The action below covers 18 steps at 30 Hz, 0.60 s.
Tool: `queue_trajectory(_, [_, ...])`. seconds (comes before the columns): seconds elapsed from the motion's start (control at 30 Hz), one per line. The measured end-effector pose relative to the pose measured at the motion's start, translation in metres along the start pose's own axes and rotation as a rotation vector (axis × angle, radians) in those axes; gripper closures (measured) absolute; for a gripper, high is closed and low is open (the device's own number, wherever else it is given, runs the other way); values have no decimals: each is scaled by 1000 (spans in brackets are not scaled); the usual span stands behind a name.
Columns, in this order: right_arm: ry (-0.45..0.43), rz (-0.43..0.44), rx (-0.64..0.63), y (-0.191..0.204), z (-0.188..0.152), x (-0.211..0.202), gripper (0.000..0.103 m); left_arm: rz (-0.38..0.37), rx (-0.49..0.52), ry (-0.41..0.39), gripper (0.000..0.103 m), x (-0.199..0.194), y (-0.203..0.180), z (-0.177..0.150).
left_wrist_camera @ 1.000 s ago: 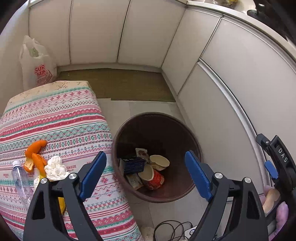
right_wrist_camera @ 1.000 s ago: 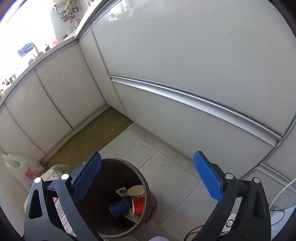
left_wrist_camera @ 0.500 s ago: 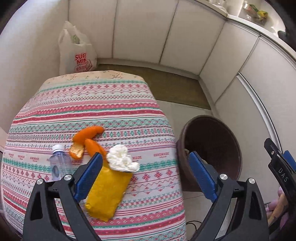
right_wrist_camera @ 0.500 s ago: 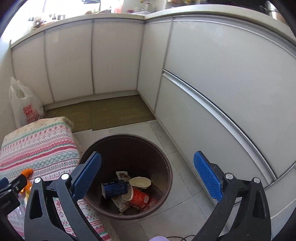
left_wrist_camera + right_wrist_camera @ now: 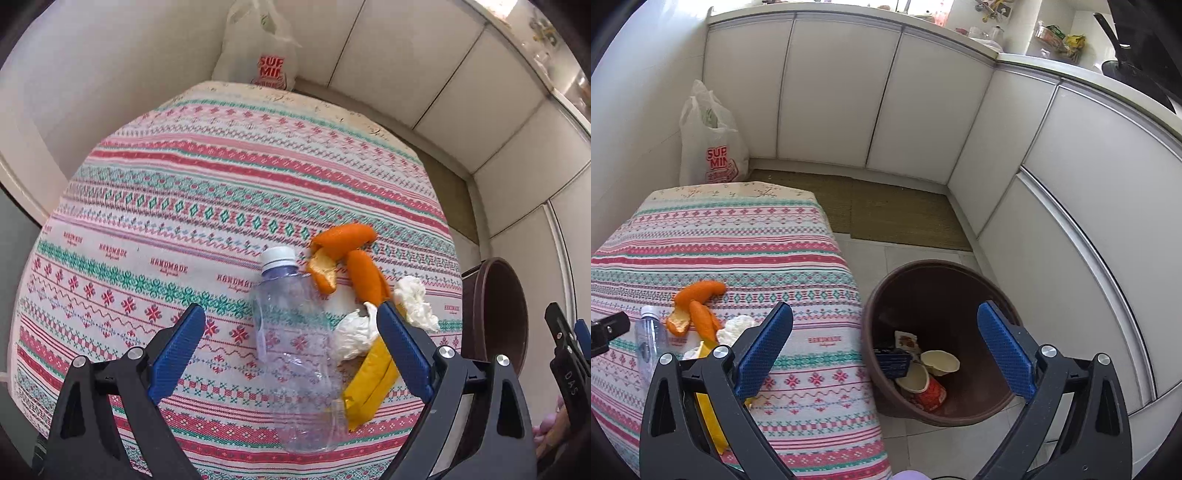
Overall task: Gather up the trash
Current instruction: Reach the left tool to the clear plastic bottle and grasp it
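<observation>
Bench (image 5: 155,206) under a patterned cloth carries the remaining trash; brown bin (image 5: 960,273) sits on the floor just beside its right edge, already holding cups and wrappers. Step in hand, as I read it: lining up a pick.

Left gripper (image 5: 291,354) hangs over the clear plastic bottle (image 5: 295,332), jaws spread wide, bottle between them, nothing pinched. Right gripper (image 5: 886,350) also spread, empty, straddling the bench edge and bin.

Next move likely: drop the left gripper, close on the bottle's body, carry to the bin.

Smaller items beside the bottle: yellow packet (image 5: 369,384), orange peel (image 5: 347,254), crumpled tissue (image 5: 413,306).

Only the right view shows the bin contents; the left shows just its rim, but the trash cluster in full.
</observation>
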State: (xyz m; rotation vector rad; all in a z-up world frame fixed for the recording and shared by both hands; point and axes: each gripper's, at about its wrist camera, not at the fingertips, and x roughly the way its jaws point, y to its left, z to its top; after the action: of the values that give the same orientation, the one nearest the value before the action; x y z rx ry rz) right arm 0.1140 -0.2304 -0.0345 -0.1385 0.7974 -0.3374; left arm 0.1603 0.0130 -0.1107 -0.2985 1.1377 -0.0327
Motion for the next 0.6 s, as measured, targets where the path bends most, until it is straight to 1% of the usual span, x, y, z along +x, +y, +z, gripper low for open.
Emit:
queue_trajectory(0.1, [11,-1,-28,16,1,5,7,-18,-48,67,12,22,16,-7])
queue_trajectory(0.2, [21,-1,-46,25,0,10,7,-95,-89,149,12,37,15,-9])
queue_trajectory(0.33, [41,3,-50,34,-1,16,7,-69,-51,168,12,48,4,-9])
queue_trajectory(0.43, [54,7,-56,37,-2,20,7,-71,-42,224,12,65,-2,-12])
queue_trajectory(0.5, [61,12,-56,39,-2,21,7,-71,-42,265,16,75,-1,-14])
queue_trajectory(0.53, [64,17,-56,40,-3,22,7,-69,-45,281,25,79,0,-16])
queue_trajectory(0.57, [67,22,-55,42,-2,23,7,-63,-40,288,30,81,1,-17])
queue_trajectory(0.6, [70,28,-55,44,-2,24,7,-58,-32,282,32,80,1,-17])
